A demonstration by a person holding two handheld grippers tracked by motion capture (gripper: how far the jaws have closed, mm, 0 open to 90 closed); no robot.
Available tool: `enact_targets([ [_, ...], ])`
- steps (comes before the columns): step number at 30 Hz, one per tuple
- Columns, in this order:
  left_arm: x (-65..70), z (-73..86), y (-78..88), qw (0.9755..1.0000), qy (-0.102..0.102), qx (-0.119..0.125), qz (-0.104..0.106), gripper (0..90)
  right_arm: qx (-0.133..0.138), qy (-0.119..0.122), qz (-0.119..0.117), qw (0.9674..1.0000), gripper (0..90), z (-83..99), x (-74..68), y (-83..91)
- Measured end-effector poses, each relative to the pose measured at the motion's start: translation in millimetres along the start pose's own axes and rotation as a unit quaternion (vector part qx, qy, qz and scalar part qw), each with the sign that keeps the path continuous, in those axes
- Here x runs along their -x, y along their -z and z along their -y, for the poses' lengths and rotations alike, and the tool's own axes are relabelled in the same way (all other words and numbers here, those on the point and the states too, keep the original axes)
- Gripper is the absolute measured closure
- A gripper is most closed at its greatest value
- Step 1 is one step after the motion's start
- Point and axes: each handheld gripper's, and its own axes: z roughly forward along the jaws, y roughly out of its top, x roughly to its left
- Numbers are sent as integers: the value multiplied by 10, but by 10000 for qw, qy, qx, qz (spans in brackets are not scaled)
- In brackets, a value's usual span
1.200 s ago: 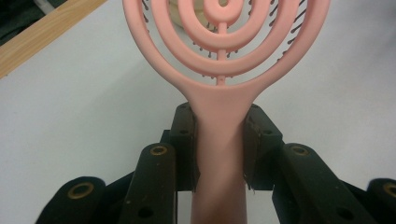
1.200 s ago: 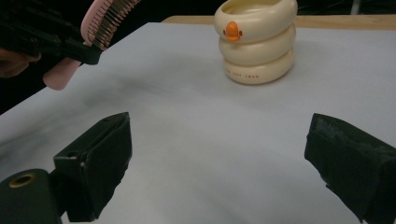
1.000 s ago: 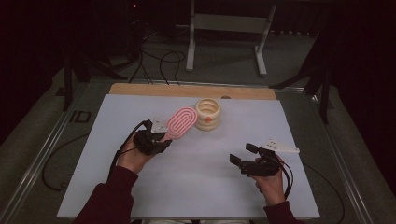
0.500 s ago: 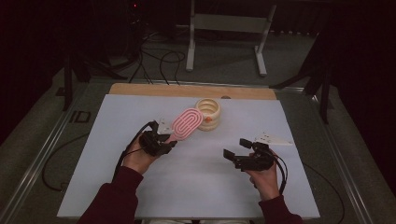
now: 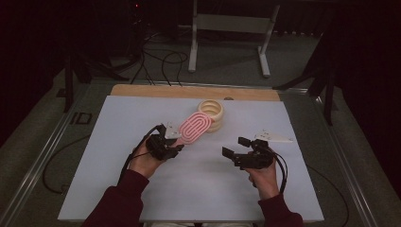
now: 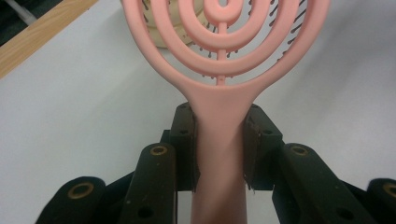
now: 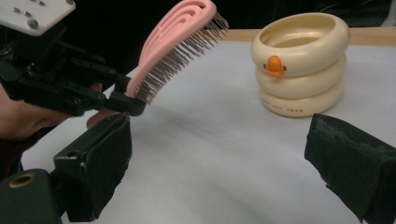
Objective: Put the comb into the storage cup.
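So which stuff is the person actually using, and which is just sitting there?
In use:
- pink hairbrush, clamped by its handle in the left gripper
- cream ringed holder with an orange button, nearest the brush
- right gripper, jaws open, empty

Just lying about:
- white sheet
- wooden board
- floor cables
- metal stand

a white sheet [image 5: 142, 123] is covering the table [image 5: 189, 91]. a cream stack of rings [image 5: 211, 113] is sitting on it near the far edge.

Pink hairbrush [image 6: 219, 88] is looking like smooth matt plastic, the cream ringed container [image 7: 299, 60] is shining glossy, the tabletop [image 5: 142, 118] is lying matt white.
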Motion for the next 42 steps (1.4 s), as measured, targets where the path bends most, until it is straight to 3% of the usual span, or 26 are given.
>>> enact_targets([
  [19,175,-68,-15,9997,-170,115,98,695,-38,-126,-253,9996,77,-125,-65,-196],
  [42,349,-129,-28,9990,-359,235,160,695,-55,-328,-336,9989,76,-158,-56,-296],
])
